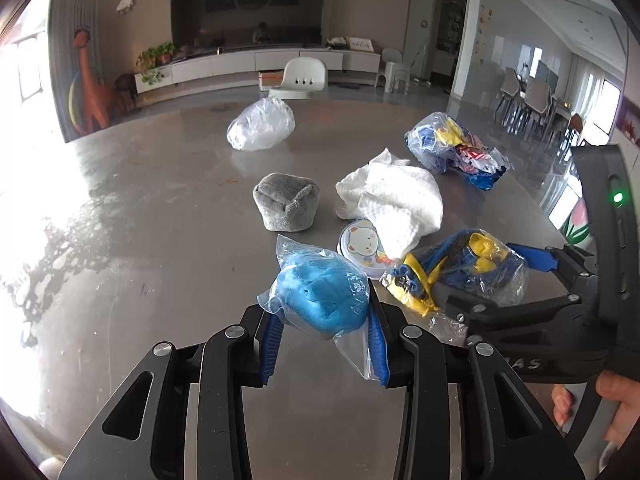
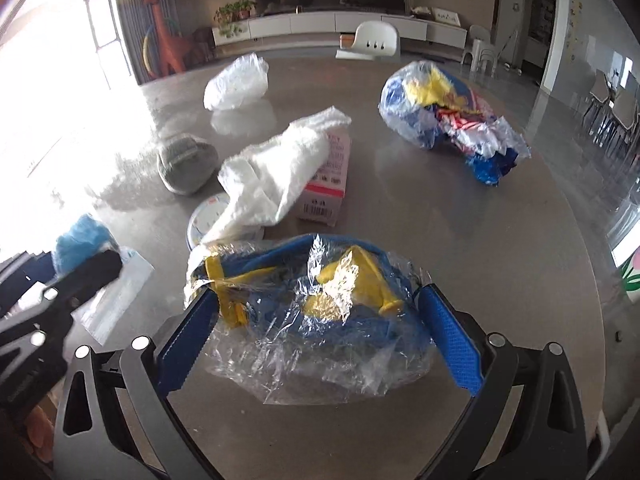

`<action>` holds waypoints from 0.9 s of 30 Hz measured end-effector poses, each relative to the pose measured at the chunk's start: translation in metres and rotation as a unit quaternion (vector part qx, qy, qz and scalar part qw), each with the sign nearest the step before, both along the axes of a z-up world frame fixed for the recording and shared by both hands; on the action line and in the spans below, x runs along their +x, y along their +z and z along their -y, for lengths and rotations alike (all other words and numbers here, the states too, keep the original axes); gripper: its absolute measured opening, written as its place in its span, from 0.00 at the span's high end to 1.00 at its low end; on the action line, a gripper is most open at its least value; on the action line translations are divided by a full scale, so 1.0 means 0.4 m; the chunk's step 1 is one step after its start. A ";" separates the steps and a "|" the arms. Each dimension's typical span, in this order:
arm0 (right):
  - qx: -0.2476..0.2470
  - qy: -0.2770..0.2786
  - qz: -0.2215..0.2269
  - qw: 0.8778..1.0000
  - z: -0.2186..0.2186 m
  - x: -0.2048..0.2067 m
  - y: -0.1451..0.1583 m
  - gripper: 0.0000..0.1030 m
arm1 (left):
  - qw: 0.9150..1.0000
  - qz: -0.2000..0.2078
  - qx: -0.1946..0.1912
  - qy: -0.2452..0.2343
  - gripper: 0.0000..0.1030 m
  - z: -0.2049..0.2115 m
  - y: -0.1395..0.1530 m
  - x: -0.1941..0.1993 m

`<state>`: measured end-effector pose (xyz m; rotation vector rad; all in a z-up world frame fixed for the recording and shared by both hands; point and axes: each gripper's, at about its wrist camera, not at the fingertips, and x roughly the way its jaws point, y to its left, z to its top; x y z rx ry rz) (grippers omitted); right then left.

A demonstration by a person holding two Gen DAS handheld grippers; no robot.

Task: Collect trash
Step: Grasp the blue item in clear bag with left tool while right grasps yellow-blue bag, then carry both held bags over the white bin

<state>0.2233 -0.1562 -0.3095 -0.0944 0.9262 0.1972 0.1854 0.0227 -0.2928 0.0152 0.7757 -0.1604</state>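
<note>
My left gripper point(image 1: 324, 312) is shut on a clear bag of blue stuff point(image 1: 322, 296), held just above the grey table point(image 1: 160, 240). It shows at the left of the right wrist view point(image 2: 82, 246). My right gripper point(image 2: 316, 312) is open, its blue fingers on either side of a clear bag of blue and yellow scraps point(image 2: 316, 304), also seen in the left wrist view point(image 1: 456, 268). A crumpled white paper towel point(image 1: 396, 196) lies in the middle, and shows in the right wrist view point(image 2: 272, 176).
A grey cloth lump point(image 1: 286, 206), a clear white-filled bag point(image 1: 260, 124), a bigger bag of coloured scraps point(image 1: 456, 148), a round bear-print lid point(image 1: 360, 246) and a pink box point(image 2: 328, 176) lie on the table. The table edge curves away at right.
</note>
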 end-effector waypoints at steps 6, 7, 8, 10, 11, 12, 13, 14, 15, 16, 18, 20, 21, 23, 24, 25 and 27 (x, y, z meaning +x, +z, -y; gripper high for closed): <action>0.009 -0.002 -0.023 1.000 0.013 0.010 -0.021 0.04 | 1.000 -0.005 -0.006 0.002 0.65 -0.002 -0.002 0.003; 0.013 -0.002 -0.027 1.000 0.016 0.011 -0.020 0.04 | 1.000 -0.004 -0.005 0.003 0.65 -0.001 -0.002 0.002; 0.013 -0.005 -0.026 1.000 0.018 0.010 -0.017 0.05 | 1.000 -0.003 -0.003 0.004 0.65 -0.001 0.000 0.001; 0.012 -0.004 -0.018 1.000 0.022 0.005 -0.002 0.23 | 1.000 -0.003 -0.002 0.005 0.65 0.000 0.007 0.000; 0.018 0.000 -0.016 1.000 0.024 -0.003 0.009 0.45 | 1.000 -0.002 -0.003 0.005 0.65 -0.001 0.010 -0.003; 0.030 0.001 -0.017 0.999 0.028 -0.009 0.015 0.63 | 1.000 -0.001 -0.003 0.005 0.65 -0.001 0.016 -0.005; 0.043 -0.001 -0.018 0.999 0.037 -0.017 0.027 0.66 | 1.000 0.001 -0.001 0.005 0.65 0.001 0.024 -0.009; 0.049 -0.003 -0.010 0.999 0.044 -0.029 0.042 0.69 | 1.000 0.004 0.001 0.005 0.65 0.003 0.032 -0.012; 0.049 -0.003 0.000 0.999 0.051 -0.044 0.059 0.70 | 1.000 0.008 0.001 0.004 0.65 0.006 0.045 -0.018; 0.049 -0.005 0.012 0.999 0.060 -0.060 0.080 0.70 | 1.000 0.010 0.001 0.003 0.65 0.009 0.054 -0.022; 0.054 -0.007 0.038 0.998 0.082 -0.102 0.128 0.70 | 1.000 0.016 -0.001 0.000 0.65 0.020 0.078 -0.035; 0.058 -0.011 0.059 0.997 0.108 -0.146 0.175 0.71 | 1.000 0.019 -0.005 -0.006 0.65 0.038 0.099 -0.046; 0.059 -0.014 0.070 0.996 0.125 -0.169 0.200 0.71 | 1.000 0.020 -0.008 -0.009 0.65 0.047 0.107 -0.050; 0.058 -0.025 0.092 0.994 0.165 -0.214 0.247 0.71 | 0.999 0.025 -0.019 -0.023 0.65 0.083 0.136 -0.066; 0.059 -0.033 0.102 0.993 0.188 -0.237 0.268 0.71 | 0.999 0.028 -0.021 -0.029 0.65 0.098 0.147 -0.072; 0.059 -0.041 0.110 0.991 0.213 -0.260 0.288 0.71 | 0.998 0.032 -0.023 -0.041 0.65 0.127 0.161 -0.082; 0.056 -0.057 0.125 0.989 0.253 -0.305 0.311 0.71 | 0.997 0.040 -0.022 -0.063 0.65 0.186 0.181 -0.100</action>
